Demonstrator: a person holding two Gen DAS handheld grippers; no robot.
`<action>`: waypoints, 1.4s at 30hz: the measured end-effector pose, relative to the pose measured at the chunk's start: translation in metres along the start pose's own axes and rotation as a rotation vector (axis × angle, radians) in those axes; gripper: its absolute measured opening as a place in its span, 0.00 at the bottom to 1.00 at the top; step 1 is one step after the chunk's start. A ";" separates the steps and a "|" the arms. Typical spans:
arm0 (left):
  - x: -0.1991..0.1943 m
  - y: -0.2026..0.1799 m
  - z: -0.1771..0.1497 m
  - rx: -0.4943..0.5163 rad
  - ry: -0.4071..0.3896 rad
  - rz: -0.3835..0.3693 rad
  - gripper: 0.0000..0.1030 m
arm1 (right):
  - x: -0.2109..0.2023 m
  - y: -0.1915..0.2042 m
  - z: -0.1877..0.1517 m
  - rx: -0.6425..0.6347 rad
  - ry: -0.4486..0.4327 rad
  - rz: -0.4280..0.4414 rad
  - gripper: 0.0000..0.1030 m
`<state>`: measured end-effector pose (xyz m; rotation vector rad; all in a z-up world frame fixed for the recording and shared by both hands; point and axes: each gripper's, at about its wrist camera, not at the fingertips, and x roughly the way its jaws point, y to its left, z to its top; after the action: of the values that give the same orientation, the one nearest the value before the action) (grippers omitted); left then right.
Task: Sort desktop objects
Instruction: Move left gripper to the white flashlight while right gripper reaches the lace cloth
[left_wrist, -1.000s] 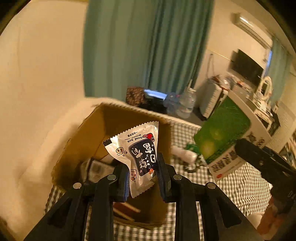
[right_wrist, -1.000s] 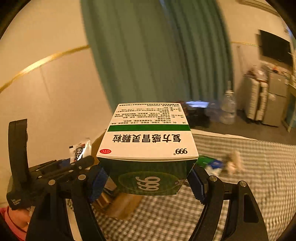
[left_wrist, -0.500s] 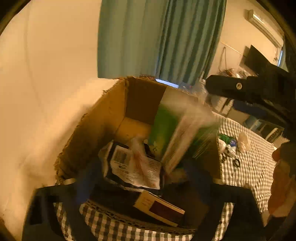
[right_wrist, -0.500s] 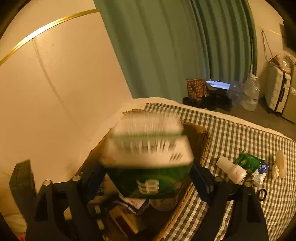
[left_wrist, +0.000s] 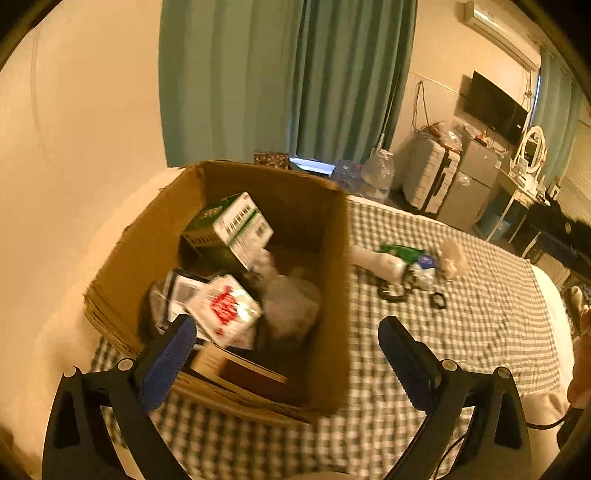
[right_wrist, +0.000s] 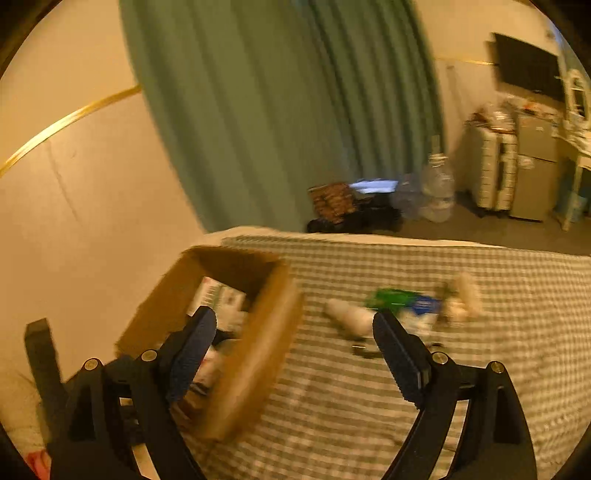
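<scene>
1. Left gripper (left_wrist: 286, 330): jaws spread wide, having just been opening; nothing between them. It hangs over the near edge of the cardboard box (left_wrist: 147, 243).
2. Right gripper (right_wrist: 293, 328): jaws wide apart, empty, over the box's right wall (right_wrist: 266, 343).
3. Box contents: green-and-white medicine carton (left_wrist: 231, 230) tilted against the far corner; white packet with red print (left_wrist: 223, 312) nearer.
4. Checked cloth (left_wrist: 480, 332): a white bottle (left_wrist: 376, 260), a green packet (left_wrist: 400, 251) and small blurred items lie right of the box.

left gripper (left_wrist: 286, 334) gapes empty over the cardboard box (left_wrist: 334, 288) holding a green-white carton (left_wrist: 231, 229)
</scene>
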<state>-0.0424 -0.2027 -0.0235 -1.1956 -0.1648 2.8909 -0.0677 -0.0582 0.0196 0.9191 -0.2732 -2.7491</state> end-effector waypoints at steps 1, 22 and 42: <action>-0.003 -0.006 0.000 -0.004 -0.003 -0.004 0.99 | -0.010 -0.013 0.000 0.009 -0.014 -0.024 0.85; 0.098 -0.168 -0.025 0.091 0.016 -0.025 1.00 | -0.012 -0.182 -0.063 0.088 -0.039 -0.191 0.85; 0.257 -0.150 0.015 -0.046 0.030 0.127 1.00 | 0.177 -0.224 -0.038 -0.021 0.122 -0.149 0.84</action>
<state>-0.2404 -0.0420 -0.1789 -1.3022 -0.1618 2.9903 -0.2172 0.1032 -0.1656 1.1400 -0.1597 -2.8076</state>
